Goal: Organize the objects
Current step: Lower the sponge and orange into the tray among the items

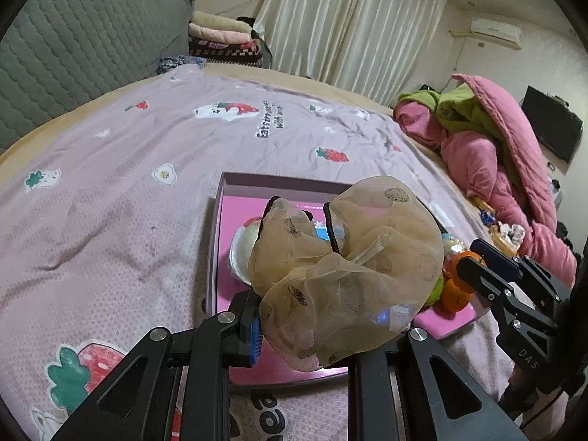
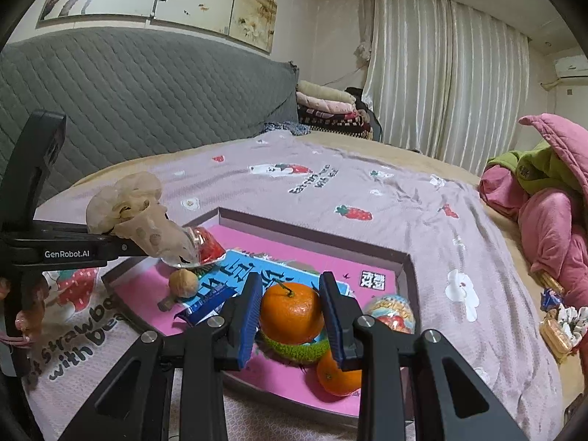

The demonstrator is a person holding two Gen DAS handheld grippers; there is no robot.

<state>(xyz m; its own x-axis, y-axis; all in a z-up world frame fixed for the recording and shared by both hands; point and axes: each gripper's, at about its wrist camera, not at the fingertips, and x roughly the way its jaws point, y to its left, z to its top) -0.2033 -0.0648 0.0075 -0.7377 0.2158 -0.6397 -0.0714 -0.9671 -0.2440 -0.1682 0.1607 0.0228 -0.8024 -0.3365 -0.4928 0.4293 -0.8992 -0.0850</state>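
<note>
A shallow pink box [image 1: 220, 235] [image 2: 367, 253] lies on the bed. My left gripper [image 1: 327, 327] is shut on a beige sheer scrunchie [image 1: 349, 268] and holds it above the box; it also shows in the right wrist view [image 2: 136, 213]. My right gripper [image 2: 292, 301] is shut on an orange [image 2: 290, 312] over the box, above a green knitted item [image 2: 294, 349]. A second orange [image 2: 336, 378], a walnut [image 2: 183, 283], a blue packet [image 2: 235, 275], a red-filled clear pack [image 2: 207, 246] and a colourful egg-shaped toy [image 2: 393, 312] lie in the box.
The bed has a pink strawberry-print sheet [image 1: 110, 202]. A pink and green quilt pile [image 2: 544, 213] lies at the right, with snacks [image 2: 558, 327] by it. A grey quilted headboard [image 2: 128, 103] and folded blankets [image 2: 327, 110] stand at the back.
</note>
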